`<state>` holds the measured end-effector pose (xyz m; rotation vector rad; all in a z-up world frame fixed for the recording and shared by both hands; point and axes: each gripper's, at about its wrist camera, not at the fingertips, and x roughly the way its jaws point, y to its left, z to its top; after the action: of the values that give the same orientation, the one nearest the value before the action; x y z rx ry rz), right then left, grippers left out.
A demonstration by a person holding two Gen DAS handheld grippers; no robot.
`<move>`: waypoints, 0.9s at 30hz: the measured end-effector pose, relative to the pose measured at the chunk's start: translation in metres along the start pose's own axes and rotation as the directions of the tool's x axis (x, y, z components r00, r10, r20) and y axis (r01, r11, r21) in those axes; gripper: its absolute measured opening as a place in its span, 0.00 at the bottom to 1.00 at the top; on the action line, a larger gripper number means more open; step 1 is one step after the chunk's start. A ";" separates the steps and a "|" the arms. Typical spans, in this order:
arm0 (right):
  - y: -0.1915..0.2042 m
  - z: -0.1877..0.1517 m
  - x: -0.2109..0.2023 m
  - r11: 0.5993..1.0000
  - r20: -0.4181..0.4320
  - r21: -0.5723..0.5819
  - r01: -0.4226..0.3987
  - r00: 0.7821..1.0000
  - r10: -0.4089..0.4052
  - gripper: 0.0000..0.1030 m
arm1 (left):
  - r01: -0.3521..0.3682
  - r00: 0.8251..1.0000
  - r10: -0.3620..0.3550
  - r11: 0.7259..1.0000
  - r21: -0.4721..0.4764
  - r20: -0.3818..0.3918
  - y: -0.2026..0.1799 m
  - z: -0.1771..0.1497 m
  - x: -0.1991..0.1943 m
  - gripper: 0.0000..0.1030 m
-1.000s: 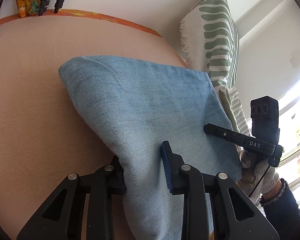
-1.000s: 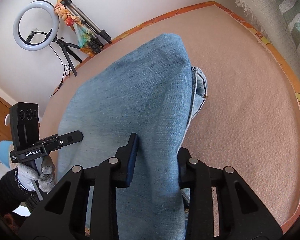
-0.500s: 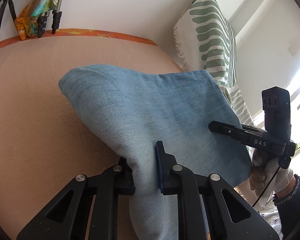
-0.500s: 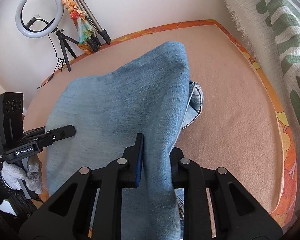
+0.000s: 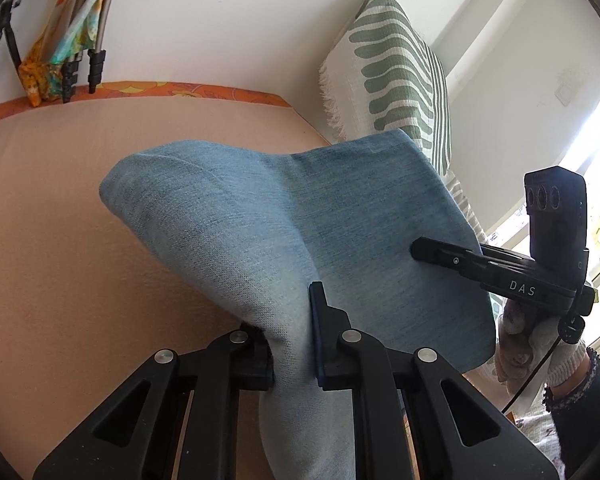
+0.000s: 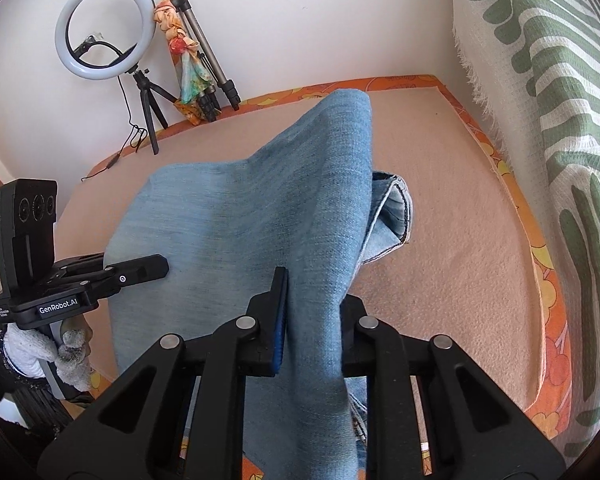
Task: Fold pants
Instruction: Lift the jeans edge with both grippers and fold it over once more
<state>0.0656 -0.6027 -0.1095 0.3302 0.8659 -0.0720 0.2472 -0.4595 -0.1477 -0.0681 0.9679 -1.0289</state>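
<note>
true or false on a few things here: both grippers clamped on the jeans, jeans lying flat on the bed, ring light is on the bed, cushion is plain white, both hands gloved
1. Both grippers are clamped on the jeans. True: the left gripper and the right gripper each pinch a bunch of the jeans.
2. The jeans lie flat on the bed. False: the held edge is lifted off the bed cover, with a hem showing underneath.
3. The ring light stands on the bed. False: the ring light stands on its tripod behind the bed, by the wall.
4. The cushion is plain white. False: the cushion is white with green stripes.
5. Both hands wear light gloves. True: the left hand and the right hand do.
</note>
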 end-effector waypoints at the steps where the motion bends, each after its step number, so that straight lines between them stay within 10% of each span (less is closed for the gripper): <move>1: 0.003 0.001 -0.003 1.000 0.003 -0.003 0.002 1.000 -0.002 0.18 | 0.001 1.000 -0.001 1.000 0.007 0.002 -0.002 0.000 -0.002 0.11; 27: 0.020 0.115 -0.002 0.999 0.144 -0.041 0.010 0.990 -0.004 0.17 | -0.024 0.994 0.014 0.995 0.097 0.106 0.012 0.126 -0.019 0.11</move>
<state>0.1529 -0.6203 -0.0343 0.2798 0.7244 -0.0832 0.3411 -0.4854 -0.0648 -0.0317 0.8203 -1.0438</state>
